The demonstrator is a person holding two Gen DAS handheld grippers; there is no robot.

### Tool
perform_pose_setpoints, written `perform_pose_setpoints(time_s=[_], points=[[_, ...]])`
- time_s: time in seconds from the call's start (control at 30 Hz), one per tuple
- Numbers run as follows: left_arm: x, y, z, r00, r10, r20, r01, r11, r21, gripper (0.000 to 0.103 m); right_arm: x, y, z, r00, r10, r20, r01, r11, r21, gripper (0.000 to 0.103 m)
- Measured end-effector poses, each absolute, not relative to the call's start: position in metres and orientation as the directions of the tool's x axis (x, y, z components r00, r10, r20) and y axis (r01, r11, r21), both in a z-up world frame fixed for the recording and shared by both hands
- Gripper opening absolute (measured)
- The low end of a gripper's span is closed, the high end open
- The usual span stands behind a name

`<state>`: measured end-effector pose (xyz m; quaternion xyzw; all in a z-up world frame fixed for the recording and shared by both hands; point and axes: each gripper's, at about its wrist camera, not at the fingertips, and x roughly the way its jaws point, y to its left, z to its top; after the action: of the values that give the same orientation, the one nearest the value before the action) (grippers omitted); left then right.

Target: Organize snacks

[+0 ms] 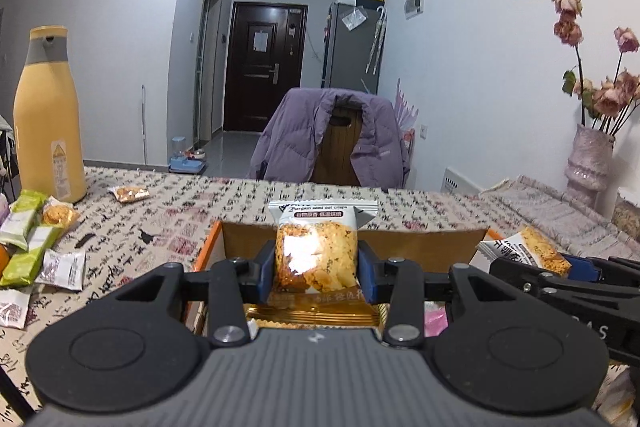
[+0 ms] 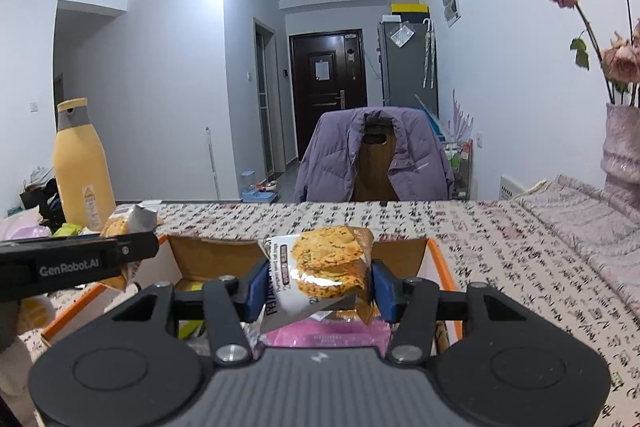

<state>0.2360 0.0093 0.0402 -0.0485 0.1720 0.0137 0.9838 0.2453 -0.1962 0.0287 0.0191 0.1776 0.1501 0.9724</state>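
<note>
The left gripper (image 1: 316,263) points forward and slightly down over the open cardboard box (image 1: 420,247) at the lower centre of the left wrist view. Its jaws are nearly closed, the blue pads pressing both sides of an upright oat crisp packet (image 1: 316,247): white top with print, clear window showing golden crisps, gold strip at the bottom.

The right gripper (image 2: 318,283) has the same forward, slightly downward pose over the same box (image 2: 404,259), at the lower centre of its own view. Its jaws are a little wider and clamp a second oat crisp packet (image 2: 324,267), which sits tilted with its white end down to the left and round crisps stacked behind the clear film. A pink packet (image 2: 324,337) lies in the box beneath it.

On the patterned table (image 1: 160,219), at the left edge of the left wrist view, loose snacks remain: green bars (image 1: 28,227), small white sachets (image 1: 64,269) and another crisp packet (image 1: 130,193) near the yellow bottle (image 1: 48,115).
</note>
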Motion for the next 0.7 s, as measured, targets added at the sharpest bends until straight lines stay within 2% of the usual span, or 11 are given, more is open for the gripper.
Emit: perform_pose_setpoints(time_s=[0.27,0.37,0.4,0.47,0.5,0.53,0.57,0.6,0.63,0.7], points=[[0.242,0.012,0.026,0.928,-0.011,-0.372,-0.028,0.995,-0.098,0.041,0.254,-0.197,0.015,0.884,0.278,-0.375,-0.264,0.96,0.089,0.054],[0.243,0.013,0.024,0.927,-0.011,-0.376,-0.03,0.994,-0.101,0.045,0.253,-0.197,0.013,0.885,0.271,-0.378,-0.258,0.962,0.085,0.061],[0.242,0.014,0.024,0.928,-0.01,-0.373,-0.031,0.994,-0.104,0.048,0.253,-0.197,0.013,0.887,0.265,-0.379,-0.252,0.964,0.083,0.064],[0.24,0.016,0.025,0.934,-0.016,-0.358,-0.029,0.992,-0.121,0.073,0.252,-0.199,0.013,0.889,0.256,-0.381,-0.243,0.967,0.084,0.067],[0.238,0.017,0.025,0.937,-0.012,-0.348,-0.035,0.991,-0.128,0.079,0.252,-0.199,0.013,0.888,0.255,-0.382,-0.241,0.967,0.086,0.073],[0.237,0.018,0.027,0.942,-0.005,-0.337,-0.042,0.99,-0.133,0.089,0.252,-0.2,0.013,0.889,0.253,-0.382,-0.238,0.967,0.089,0.085],[0.236,0.019,0.028,0.944,0.001,-0.329,-0.049,0.989,-0.136,0.099,0.251,-0.2,0.013,0.891,0.25,-0.38,-0.234,0.968,0.09,0.091],[0.235,0.02,0.028,0.947,0.007,-0.321,-0.055,0.988,-0.141,0.103,0.251,-0.2,0.013,0.892,0.248,-0.378,-0.232,0.969,0.089,0.1],[0.234,0.02,0.028,0.949,0.016,-0.314,-0.065,0.987,-0.146,0.103,0.25,-0.2,0.013,0.893,0.247,-0.376,-0.231,0.969,0.088,0.103],[0.235,0.021,0.028,0.947,0.026,-0.319,-0.076,0.986,-0.147,0.103,0.25,-0.201,0.012,0.892,0.246,-0.378,-0.23,0.969,0.087,0.103]])
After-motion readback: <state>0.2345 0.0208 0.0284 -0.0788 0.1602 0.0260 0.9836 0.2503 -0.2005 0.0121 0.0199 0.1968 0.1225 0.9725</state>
